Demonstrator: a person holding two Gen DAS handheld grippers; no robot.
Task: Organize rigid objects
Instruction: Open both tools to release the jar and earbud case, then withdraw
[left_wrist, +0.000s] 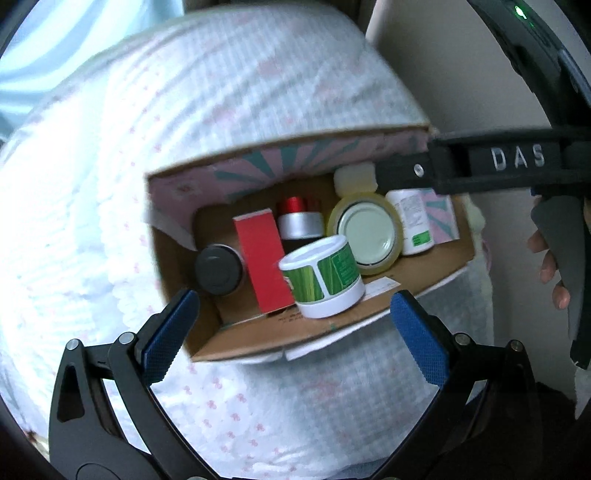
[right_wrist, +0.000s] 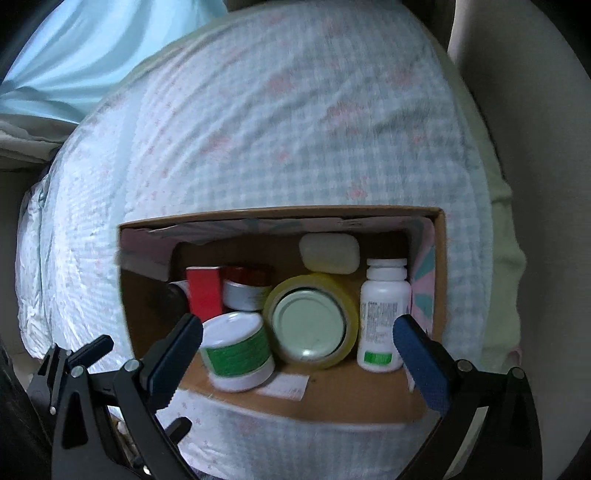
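Both tongs, left tongs (left_wrist: 291, 325) and right tongs (right_wrist: 297, 350), gape empty over the cardboard box (right_wrist: 439, 280); its jars and bottles look packed, so little seems left.

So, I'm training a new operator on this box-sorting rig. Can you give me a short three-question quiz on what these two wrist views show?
1. True or false: both the left gripper and the right gripper are open and hold nothing.
2. Multiple choice: what sits inside the roll of yellow tape? A) a bar of soap B) a pale round lid C) a red box
3. Short answer: which item lies at the back of the cardboard box, behind the tape roll?

Key
1. True.
2. B, the pale round lid.
3. The pale bar of soap.
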